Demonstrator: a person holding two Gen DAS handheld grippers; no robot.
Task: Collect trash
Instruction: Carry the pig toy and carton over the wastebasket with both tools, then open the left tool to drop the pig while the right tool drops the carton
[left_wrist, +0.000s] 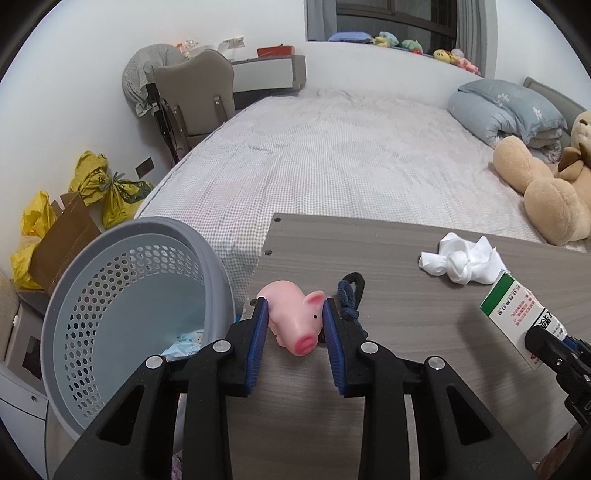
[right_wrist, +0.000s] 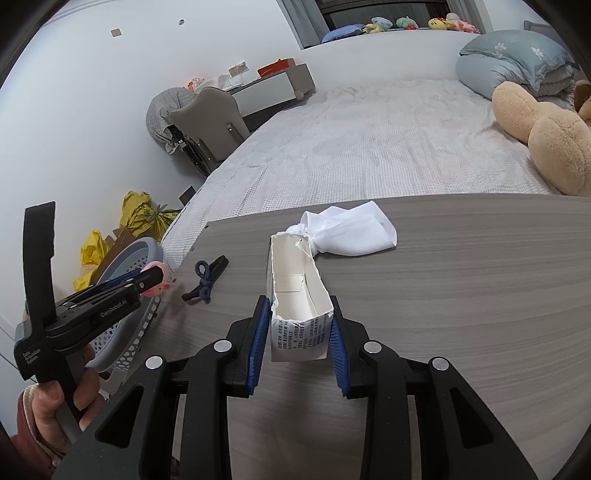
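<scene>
My left gripper (left_wrist: 295, 310) is shut on a pink rubber pig (left_wrist: 293, 319) and holds it over the left edge of the wooden table (left_wrist: 406, 332), beside the grey perforated basket (left_wrist: 122, 310). It also shows in the right wrist view (right_wrist: 155, 280) with the pig (right_wrist: 159, 286). My right gripper (right_wrist: 298, 314) is shut on a torn-open white carton (right_wrist: 297, 299), green and white in the left wrist view (left_wrist: 517, 314). A crumpled white cloth (right_wrist: 351, 230) lies on the table behind the carton. A dark hair tie (right_wrist: 207, 278) lies on the table between the grippers.
The basket holds a light blue wrapper (left_wrist: 184, 341). A bed (left_wrist: 332, 155) with a teddy bear (left_wrist: 546, 184) and a folded duvet (left_wrist: 506, 110) lies behind the table. Yellow bags (left_wrist: 107, 188) and a cardboard box (left_wrist: 62, 243) sit on the floor left.
</scene>
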